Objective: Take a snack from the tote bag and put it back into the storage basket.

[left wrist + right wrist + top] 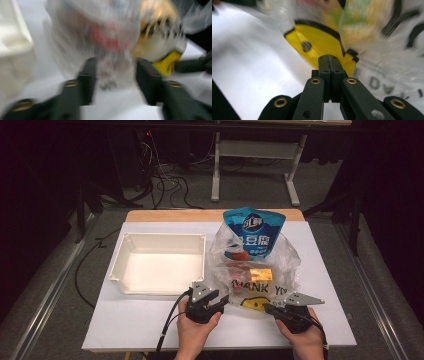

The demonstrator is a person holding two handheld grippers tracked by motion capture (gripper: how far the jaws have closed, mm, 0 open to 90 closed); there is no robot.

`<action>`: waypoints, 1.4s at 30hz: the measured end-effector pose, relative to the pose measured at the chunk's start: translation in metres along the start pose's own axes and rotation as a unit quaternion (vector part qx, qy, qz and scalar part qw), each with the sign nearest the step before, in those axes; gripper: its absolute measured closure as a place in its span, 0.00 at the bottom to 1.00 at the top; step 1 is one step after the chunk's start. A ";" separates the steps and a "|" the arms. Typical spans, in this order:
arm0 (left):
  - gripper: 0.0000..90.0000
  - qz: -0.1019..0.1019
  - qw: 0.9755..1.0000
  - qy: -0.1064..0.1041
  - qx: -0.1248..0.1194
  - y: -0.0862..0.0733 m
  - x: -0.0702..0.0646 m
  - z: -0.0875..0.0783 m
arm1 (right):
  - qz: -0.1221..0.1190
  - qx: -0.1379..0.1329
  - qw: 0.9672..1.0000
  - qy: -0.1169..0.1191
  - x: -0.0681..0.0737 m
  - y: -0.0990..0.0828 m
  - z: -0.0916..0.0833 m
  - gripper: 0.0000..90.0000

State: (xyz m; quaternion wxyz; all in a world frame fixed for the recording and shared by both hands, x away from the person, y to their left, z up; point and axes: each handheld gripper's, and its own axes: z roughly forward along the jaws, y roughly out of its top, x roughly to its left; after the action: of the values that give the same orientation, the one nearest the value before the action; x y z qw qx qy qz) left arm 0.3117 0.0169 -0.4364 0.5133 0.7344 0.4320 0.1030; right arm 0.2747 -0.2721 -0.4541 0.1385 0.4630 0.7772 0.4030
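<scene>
On a white table [150, 320] in a dark room, my left gripper [113, 75] stands half-open around a fold of the plastic bag [260, 275]. My right gripper [329, 60] is pressed shut at the bag's yellow print, whether pinching film I cannot tell; a white bin [160, 262] sits beside the bag.

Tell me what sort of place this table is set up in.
Probably a lab or recording workspace, not a home: a white-topped table on grey carpet, loose cables across the floor behind it, and a frame-legged workbench against a dark backdrop.
</scene>
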 end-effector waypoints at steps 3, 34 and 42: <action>0.29 -0.021 0.999 -0.012 -0.025 0.016 -0.003 0.001 | 0.005 0.016 1.000 0.003 0.001 0.000 0.009 1.00; 0.98 -0.005 0.992 0.023 0.126 -0.023 0.017 0.044 | 0.074 0.040 0.994 -0.068 -0.031 0.001 0.026 1.00; 0.86 -0.001 0.992 0.016 0.124 -0.024 0.020 0.038 | 0.078 -0.015 0.994 -0.071 -0.030 -0.004 -0.004 0.62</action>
State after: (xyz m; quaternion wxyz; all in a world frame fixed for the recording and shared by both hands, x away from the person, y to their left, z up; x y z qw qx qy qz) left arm 0.3339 0.0085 -0.4797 0.4113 0.7901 0.4504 0.0601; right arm 0.2857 -0.3000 -0.4594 0.1681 0.5473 0.7208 0.3907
